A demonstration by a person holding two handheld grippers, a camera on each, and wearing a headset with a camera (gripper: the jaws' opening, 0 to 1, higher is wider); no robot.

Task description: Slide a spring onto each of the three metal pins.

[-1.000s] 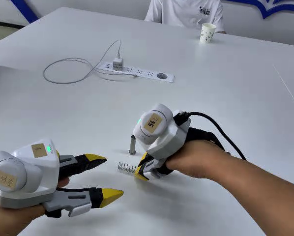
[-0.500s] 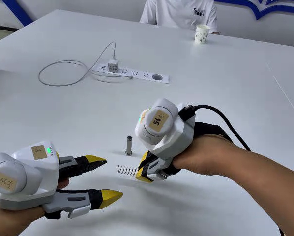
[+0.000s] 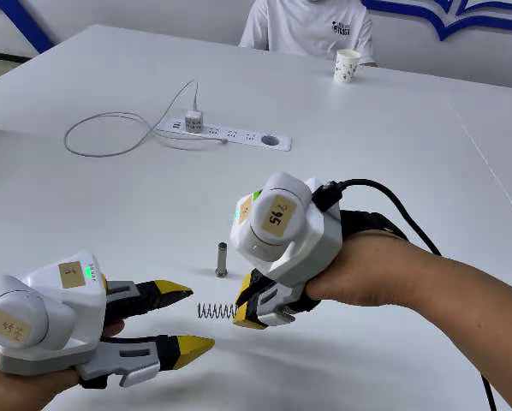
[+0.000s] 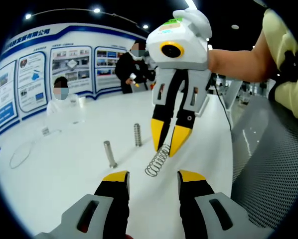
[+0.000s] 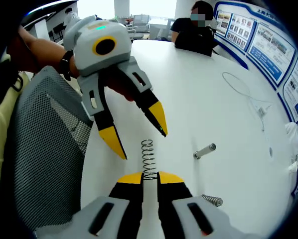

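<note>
Right gripper point(image 3: 243, 318): jaws clamped on one end of a spring point(image 3: 211, 311), which juts out ahead of its tips.
Left gripper point(image 3: 193, 318): jaws apart, facing the spring's free end.
Pin point(image 3: 221, 259): upright, near the right gripper's tips, off to one side.

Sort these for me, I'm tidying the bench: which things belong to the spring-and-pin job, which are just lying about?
Job: spring in right gripper; bare pin; pin with a spring; left gripper.
Lying about: power strip; plugged-in charger; paper cup.
</note>
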